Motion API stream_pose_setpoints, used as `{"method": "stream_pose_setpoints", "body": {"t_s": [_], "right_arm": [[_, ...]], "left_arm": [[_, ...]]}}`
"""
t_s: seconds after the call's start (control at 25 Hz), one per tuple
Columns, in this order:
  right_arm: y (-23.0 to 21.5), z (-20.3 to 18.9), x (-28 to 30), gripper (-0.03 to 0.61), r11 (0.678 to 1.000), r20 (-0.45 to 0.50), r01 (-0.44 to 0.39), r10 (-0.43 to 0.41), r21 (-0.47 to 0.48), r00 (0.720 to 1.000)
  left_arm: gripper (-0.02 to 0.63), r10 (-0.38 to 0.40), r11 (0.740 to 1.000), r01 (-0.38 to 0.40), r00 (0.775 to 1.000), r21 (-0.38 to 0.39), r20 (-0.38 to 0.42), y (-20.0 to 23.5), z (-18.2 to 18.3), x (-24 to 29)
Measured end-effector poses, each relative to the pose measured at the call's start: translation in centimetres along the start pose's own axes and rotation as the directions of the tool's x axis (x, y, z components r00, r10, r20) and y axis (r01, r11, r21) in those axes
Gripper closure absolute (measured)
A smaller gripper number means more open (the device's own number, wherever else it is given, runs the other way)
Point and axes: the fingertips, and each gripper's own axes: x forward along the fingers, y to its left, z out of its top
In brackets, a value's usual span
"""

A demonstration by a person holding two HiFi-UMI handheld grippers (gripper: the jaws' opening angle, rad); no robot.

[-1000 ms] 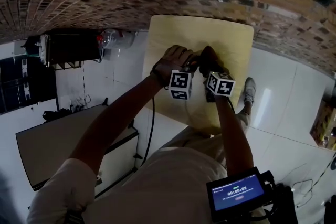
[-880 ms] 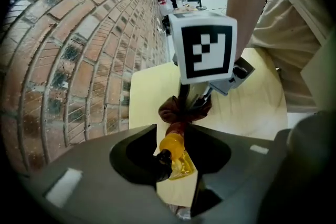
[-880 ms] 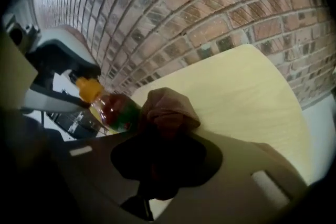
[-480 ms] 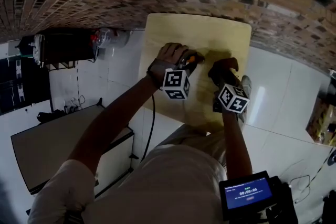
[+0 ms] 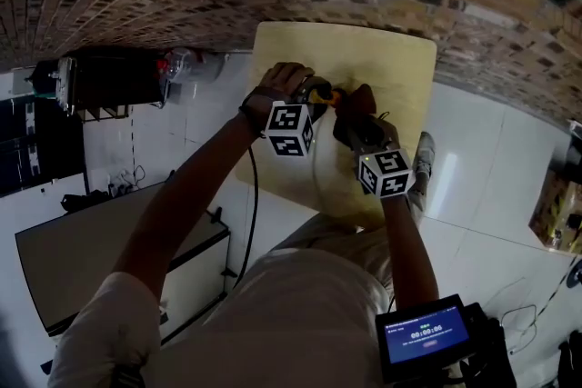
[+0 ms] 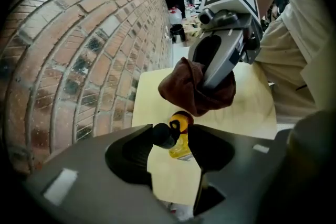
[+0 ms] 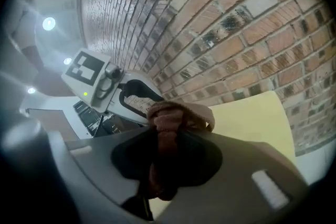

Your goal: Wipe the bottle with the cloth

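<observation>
Judging the bottle (image 6: 181, 148) light, slick and tippy, grip it mid-body on the tabletop (image 6: 247, 107) between your left claw's (image 6: 175, 138) just-opened jaws, your right claw (image 7: 164, 140) clamping the soft cloth (image 6: 191, 93) at its twelve o'clock.

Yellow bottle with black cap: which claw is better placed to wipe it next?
Right. The right claw is shut on the brown cloth, close by the yellow bottle. The left claw has just been opening around the bottle's black cap and carries no cloth.
</observation>
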Motion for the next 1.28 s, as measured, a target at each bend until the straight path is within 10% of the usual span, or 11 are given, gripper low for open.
{"method": "stream_pose_setpoints", "body": {"t_s": [0.2, 0.6, 0.92, 1.28], "right_arm": [[-0.9, -1.1, 0.0, 0.489, 0.999, -0.021, 0.039, -0.038, 0.020, 0.999], [-1.3, -3.1, -0.9, 0.489, 0.990, -0.013, 0.075, -0.074, 0.116, 0.997], [-0.1, -0.9, -0.7, 0.489, 0.996, 0.058, 0.055, -0.059, 0.072, 0.997], [1.9, -2.2, 2.6, 0.489, 0.940, 0.085, 0.176, -0.158, -0.291, 0.984]], "left_arm": [[0.382, -0.028, 0.986, 0.034, 0.999, 0.165, -0.037, -0.1, 0.4, 1.5], [0.399, -0.168, 0.971, 0.186, 0.978, 0.150, -0.126, 0.6, -0.8, 2.4], [0.422, 0.053, 0.992, -0.056, 0.998, -0.115, -0.032, 1.2, -1.3, 1.0], [0.423, 0.344, 0.872, -0.333, 0.938, -0.358, -0.032, -1.1, -1.7, -0.9]]}}
